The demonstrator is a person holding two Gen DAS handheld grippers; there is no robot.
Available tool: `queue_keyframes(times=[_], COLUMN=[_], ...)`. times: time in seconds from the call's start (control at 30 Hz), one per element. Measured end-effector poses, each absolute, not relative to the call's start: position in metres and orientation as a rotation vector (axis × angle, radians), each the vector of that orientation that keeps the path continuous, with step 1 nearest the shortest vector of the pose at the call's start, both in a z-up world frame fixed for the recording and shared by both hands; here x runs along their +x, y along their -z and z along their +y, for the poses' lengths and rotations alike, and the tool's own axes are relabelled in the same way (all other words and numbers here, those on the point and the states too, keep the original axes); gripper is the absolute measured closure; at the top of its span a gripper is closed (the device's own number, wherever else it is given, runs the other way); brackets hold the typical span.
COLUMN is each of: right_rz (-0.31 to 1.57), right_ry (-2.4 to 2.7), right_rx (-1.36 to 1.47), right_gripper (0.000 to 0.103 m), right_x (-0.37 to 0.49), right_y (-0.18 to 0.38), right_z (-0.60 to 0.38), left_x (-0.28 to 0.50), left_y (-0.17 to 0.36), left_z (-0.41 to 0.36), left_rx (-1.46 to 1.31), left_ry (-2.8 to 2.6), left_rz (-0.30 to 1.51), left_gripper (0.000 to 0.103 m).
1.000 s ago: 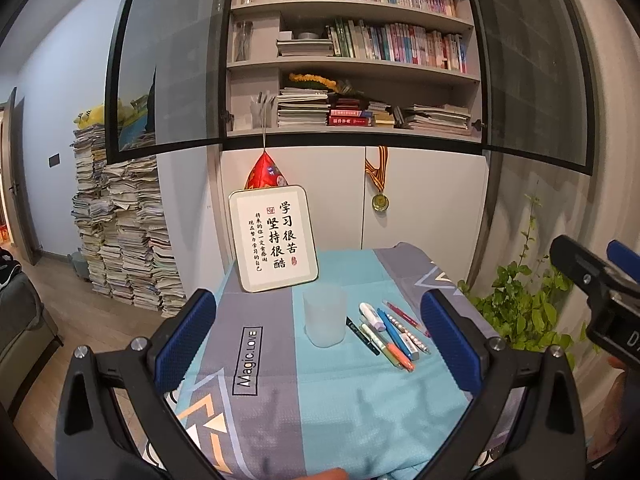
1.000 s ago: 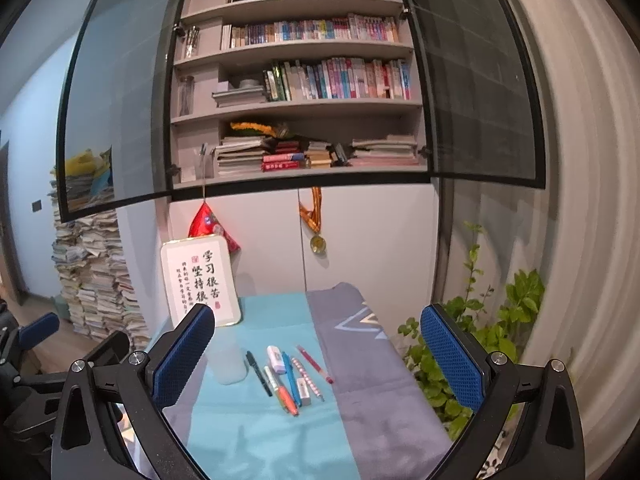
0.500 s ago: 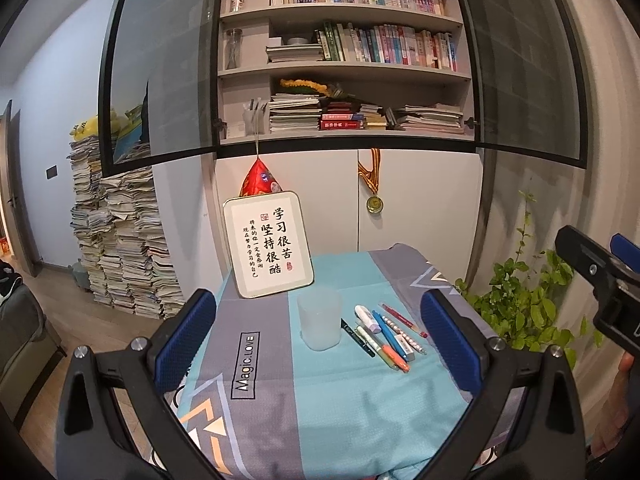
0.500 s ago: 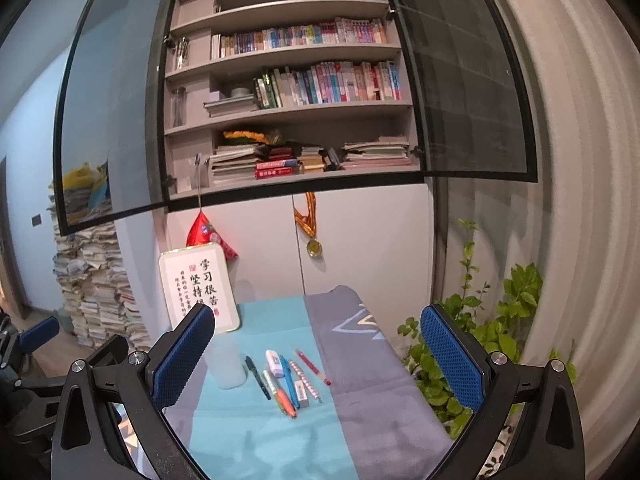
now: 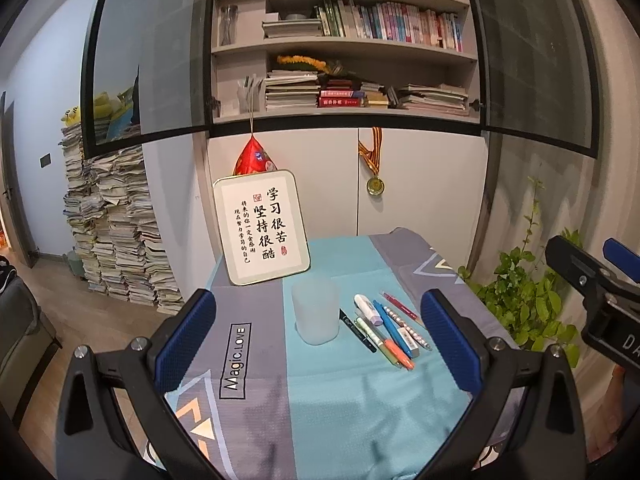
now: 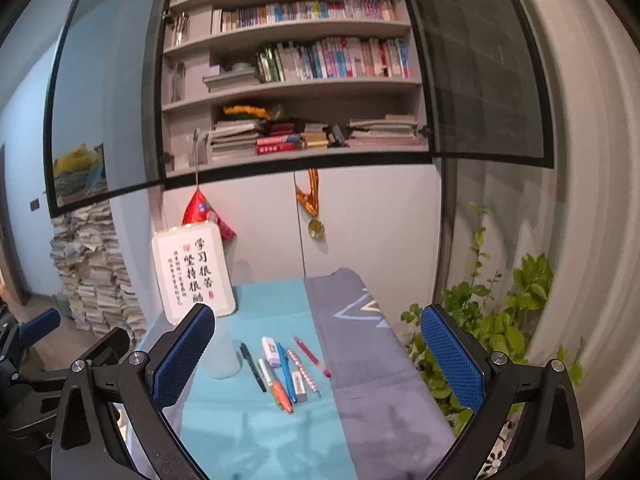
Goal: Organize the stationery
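Note:
A frosted white cup (image 5: 315, 311) stands upright on the teal and grey tablecloth (image 5: 360, 400). To its right lies a row of several pens and markers (image 5: 384, 330), among them a black pen, a white correction tape, a blue pen and a red pen. They also show in the right wrist view (image 6: 284, 372), with the cup (image 6: 222, 356) partly hidden behind a finger. My left gripper (image 5: 320, 340) is open and empty, held above the near part of the table. My right gripper (image 6: 320, 354) is open and empty, to the right of the left one.
A framed calligraphy sign (image 5: 262, 226) leans against the cabinet behind the cup. A green plant (image 5: 528, 304) stands right of the table. Stacks of papers (image 5: 112, 224) stand on the floor at the left. Bookshelves with open glass doors hang above.
Both grippers have tilted a little, so the table and the pens sit slightly lower and nearer in both views. Nothing on the table has moved.

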State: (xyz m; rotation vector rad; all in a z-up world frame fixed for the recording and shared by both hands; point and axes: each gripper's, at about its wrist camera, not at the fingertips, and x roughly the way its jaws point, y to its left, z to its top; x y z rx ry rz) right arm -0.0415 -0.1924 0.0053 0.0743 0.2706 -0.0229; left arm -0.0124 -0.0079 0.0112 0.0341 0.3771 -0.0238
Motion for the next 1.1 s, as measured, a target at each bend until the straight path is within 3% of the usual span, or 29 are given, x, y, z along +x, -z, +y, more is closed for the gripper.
queue_keyframes(times=[1.1], right_rz=[0.322], right_ry=[-0.003], right_rx=[0.067], right_gripper=[0.0], right_x=[-0.028], right_y=[0.014], right_z=[-0.196], left_x=[-0.002], left_y=[0.005], left_z=[-0.016], left_rx=[0.042], left_ry=[0.006], left_rz=[0.42], left_gripper=[0.001])
